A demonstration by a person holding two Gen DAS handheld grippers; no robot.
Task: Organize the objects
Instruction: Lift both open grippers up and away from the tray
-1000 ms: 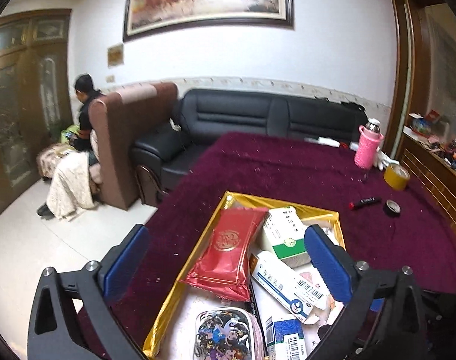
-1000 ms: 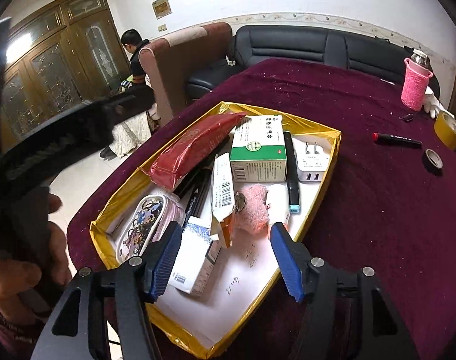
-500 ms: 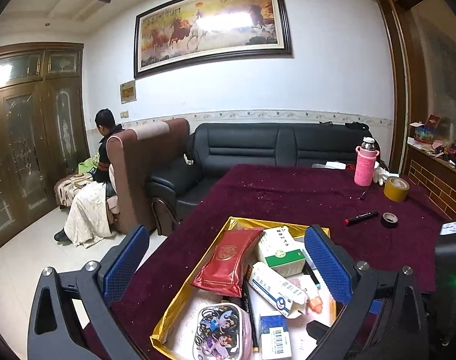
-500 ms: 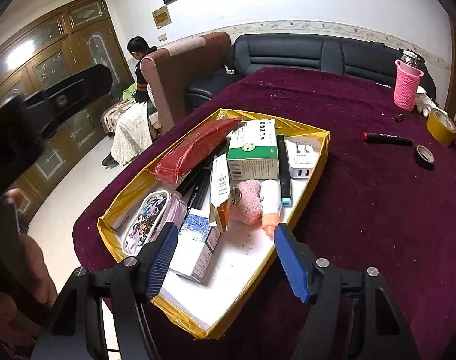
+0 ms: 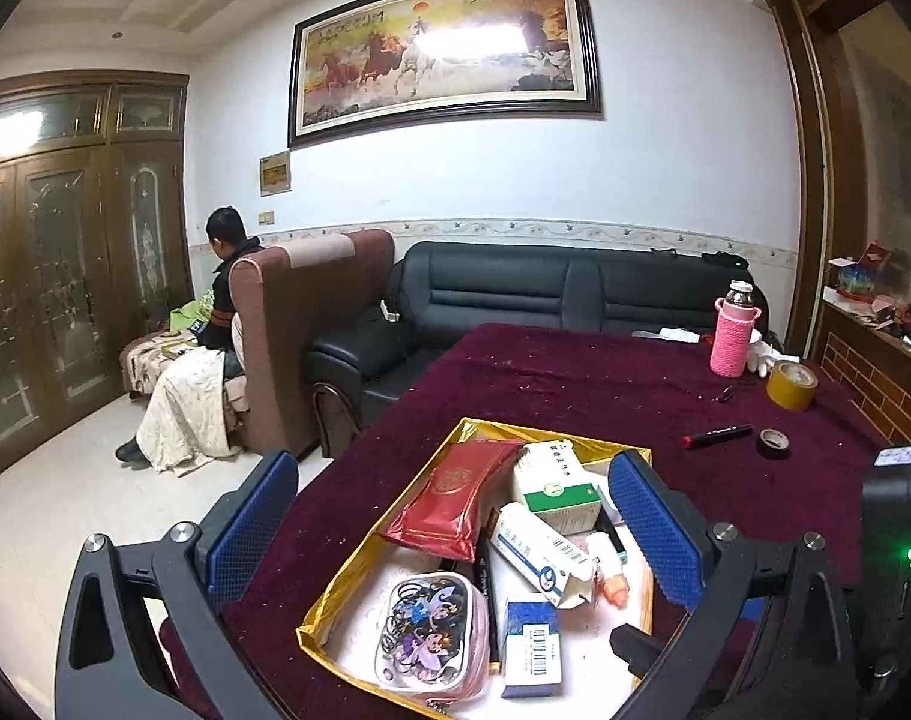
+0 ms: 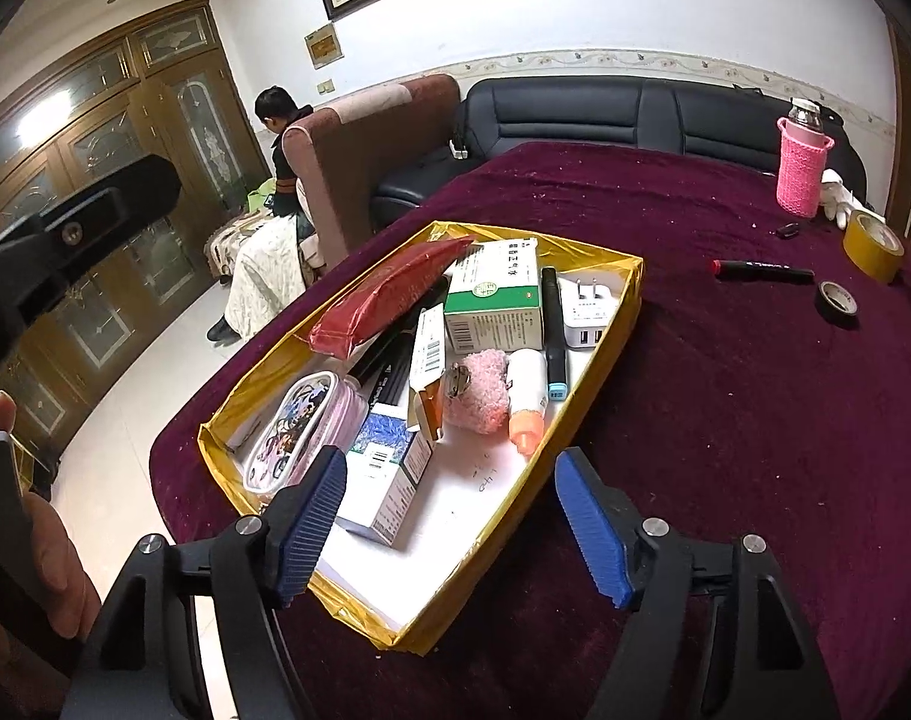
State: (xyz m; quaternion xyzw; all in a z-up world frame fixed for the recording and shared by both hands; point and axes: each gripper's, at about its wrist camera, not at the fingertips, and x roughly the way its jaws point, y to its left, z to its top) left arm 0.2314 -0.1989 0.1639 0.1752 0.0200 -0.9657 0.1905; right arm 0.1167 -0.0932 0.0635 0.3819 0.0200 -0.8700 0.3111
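Above the near end of the gold tray point(image 6: 629, 282) on the maroon tabletop point(image 6: 755, 396), both tools, left tool point(image 5: 455, 531) wide and right tool point(image 6: 449, 531) opening, are held empty, selection being judged underway and a descent onto one box point(image 6: 386, 480) required.

We can't read the print on the green-and-white box point(image 6: 494, 294). The black pens point(image 6: 389, 369) are mostly buried under the red pouch point(image 6: 389, 300) and barcode carton point(image 6: 429, 348). The cartoon pouch point(image 5: 432, 630) is cut off by the left view's bottom edge.
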